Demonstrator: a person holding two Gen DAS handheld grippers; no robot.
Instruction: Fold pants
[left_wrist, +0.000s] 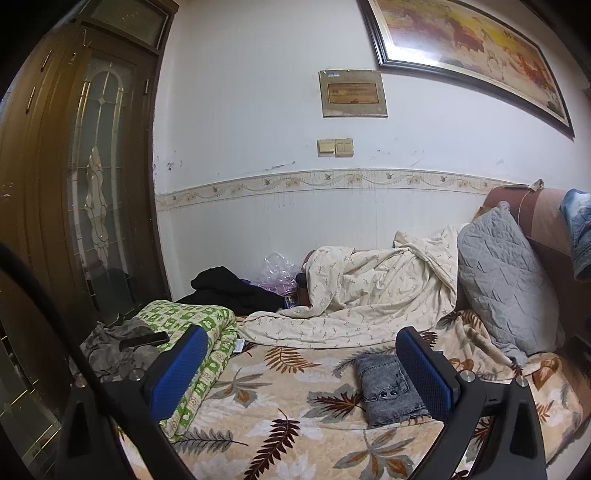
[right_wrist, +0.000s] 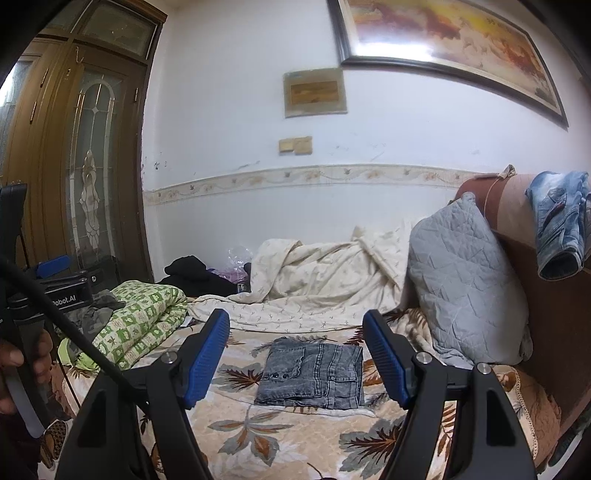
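Grey denim pants (right_wrist: 314, 373) lie folded into a compact rectangle on the leaf-patterned blanket (right_wrist: 266, 435). In the left wrist view the pants (left_wrist: 388, 387) lie just left of my right-hand finger. My left gripper (left_wrist: 299, 365) is open and empty, held above the blanket. My right gripper (right_wrist: 295, 354) is open and empty, held above and in front of the pants, which show between its blue pads (right_wrist: 207, 362). The left gripper's body (right_wrist: 55, 291) shows at the left edge of the right wrist view, held in a hand.
A folded green-and-white quilt (left_wrist: 192, 332) lies left with grey clothing and a phone (left_wrist: 144, 341) beside it. A cream duvet (left_wrist: 369, 291), black clothes (left_wrist: 229, 288) and a grey pillow (left_wrist: 506, 280) are behind. Blue jeans (right_wrist: 561, 225) hang on the brown headboard. A wooden wardrobe (left_wrist: 74, 184) stands left.
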